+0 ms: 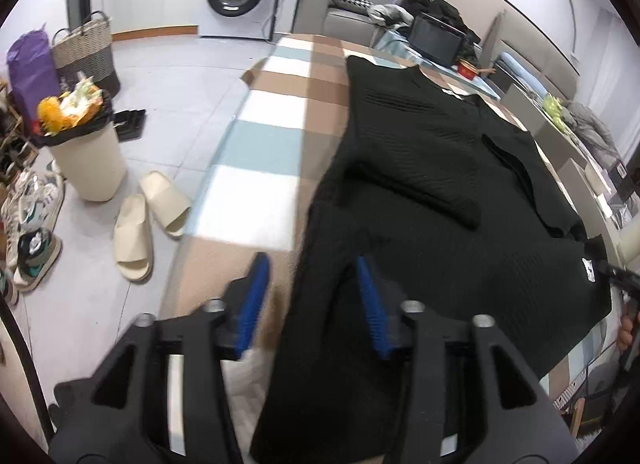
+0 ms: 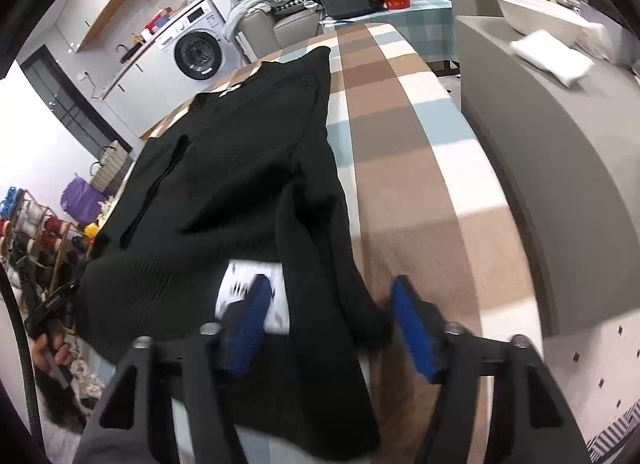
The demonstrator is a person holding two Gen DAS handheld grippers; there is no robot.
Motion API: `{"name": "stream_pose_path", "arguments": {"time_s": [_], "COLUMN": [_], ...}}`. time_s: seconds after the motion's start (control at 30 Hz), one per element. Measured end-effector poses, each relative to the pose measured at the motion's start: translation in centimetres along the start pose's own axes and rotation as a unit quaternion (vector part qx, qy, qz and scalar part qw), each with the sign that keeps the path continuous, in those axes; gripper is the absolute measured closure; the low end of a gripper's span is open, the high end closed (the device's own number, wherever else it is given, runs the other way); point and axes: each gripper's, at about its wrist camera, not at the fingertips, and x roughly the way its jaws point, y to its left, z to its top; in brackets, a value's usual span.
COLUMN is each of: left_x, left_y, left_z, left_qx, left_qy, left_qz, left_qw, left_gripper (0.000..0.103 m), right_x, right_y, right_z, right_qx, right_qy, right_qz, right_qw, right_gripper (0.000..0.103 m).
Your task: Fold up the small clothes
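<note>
I saw a black ribbed knit sweater (image 1: 420, 168) lying mostly flat on the checked blanket (image 1: 276, 104), one sleeve folded across its chest, its hem end draped over the near edge. A white label showed at the collar and another near the hem.

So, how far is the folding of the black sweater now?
Done: both sleeves of the black ribbed knit sweater lie folded in over its body on the checked brown, blue and white blanket. In hand: nothing gripped; the left claw and right claw stand open over the near hem. Left: folding the body over itself.
</note>
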Motion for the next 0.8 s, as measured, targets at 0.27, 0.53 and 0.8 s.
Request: {"name": "stream_pose_path", "arguments": {"time_s": [0.27,0.53,0.8], "left_x": [-3.3,-6.0,-3.8], "left_y": [0.8,-1.8,-2.4], "left_z": [-3.1,-4.6,-4.2], "left_qx": [-0.013,0.023,0.011], "left_qy": [0.012,0.004,0.012], "left_qz": [-0.008,-0.04,-0.023], "left_qw": [0.9998,0.9989,0.9996], "left_gripper": [0.048,0.071,0.071], "right_x": [-1.2,-3.6,-1.7], "right_y": [0.5,3.9,3.2], "right_z": [-3.1,-5.1,-3.3], "right_qx": [-0.022,-0.084,-0.056], "right_qy": [0.037,0.031,0.017], "right_qz": [0.009,0.057,0.088], "right_qw": [0.999,0.994,0.994], "right_gripper": [0.038,0.04,0.04]}}
